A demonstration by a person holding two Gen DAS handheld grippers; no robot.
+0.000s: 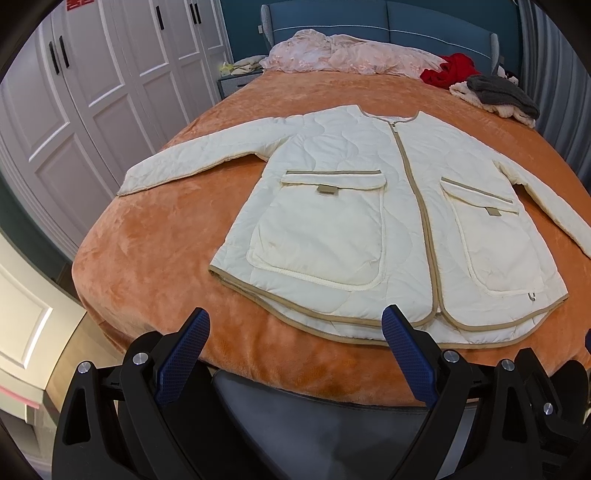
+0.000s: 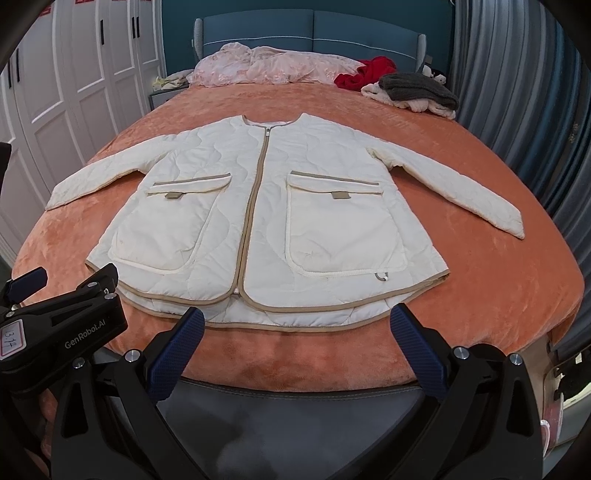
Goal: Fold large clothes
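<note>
A cream quilted jacket with tan trim and two big front pockets lies flat, zipped, front up on the orange bedspread, both sleeves spread outward. My left gripper hovers open just short of the hem, nothing between its blue fingers. My right gripper is likewise open in front of the hem's middle, clear of the cloth. In the right wrist view the left gripper's black body shows at the left.
A pink quilt, a red garment and a grey and cream pile lie by the blue headboard. White wardrobe doors stand left, grey curtains right. A dark padded edge runs under the bed's near side.
</note>
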